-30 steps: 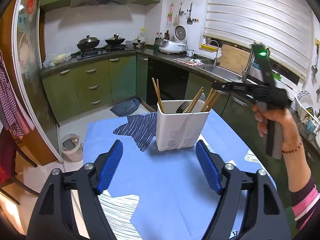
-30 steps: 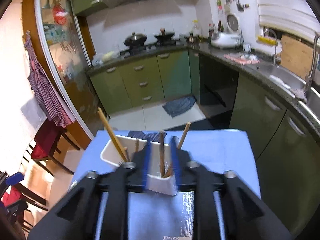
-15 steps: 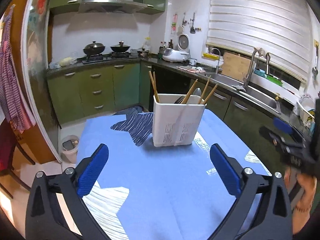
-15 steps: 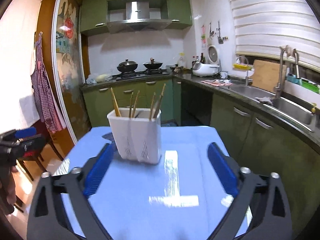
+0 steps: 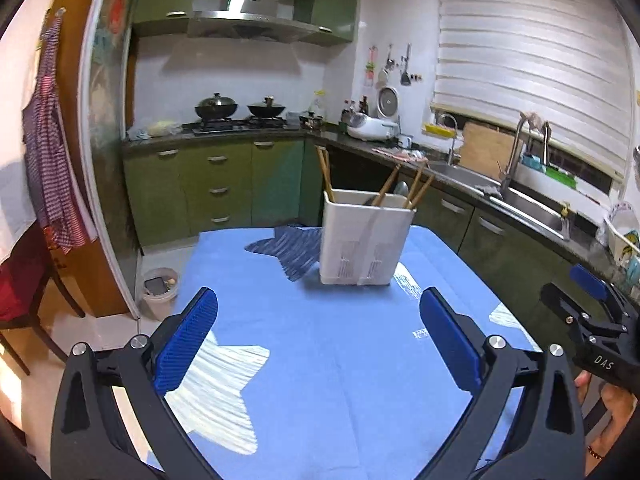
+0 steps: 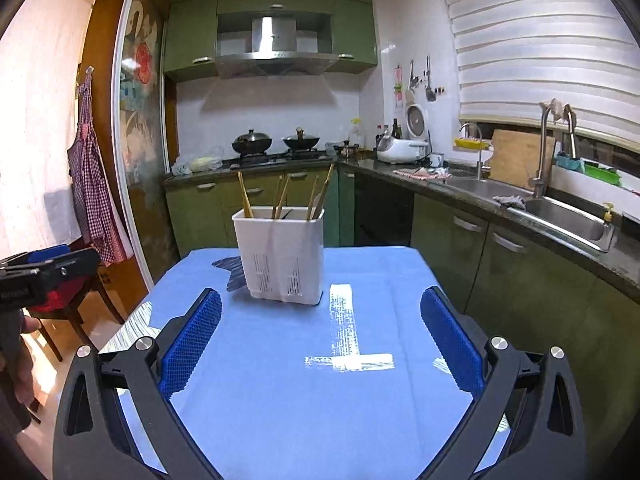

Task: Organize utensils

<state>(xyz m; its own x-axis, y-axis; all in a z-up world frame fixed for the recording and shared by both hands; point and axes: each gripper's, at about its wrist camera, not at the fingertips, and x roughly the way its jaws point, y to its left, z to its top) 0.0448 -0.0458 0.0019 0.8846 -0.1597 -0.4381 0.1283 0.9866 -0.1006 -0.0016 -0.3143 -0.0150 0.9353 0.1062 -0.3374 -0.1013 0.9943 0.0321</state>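
Utensil holder, white plastic with slotted front, stands upright toward the far end of the desk, which is covered with a blue cloth bearing star shapes. Wooden chopsticks lean in its compartments; a spoon bowl shows beside them. Left claw and right claw both hover over the near part of the desk, well apart from the holder, jaws spread wide with nothing between them, both having just been opening. Green kitchen cabinets stand behind.
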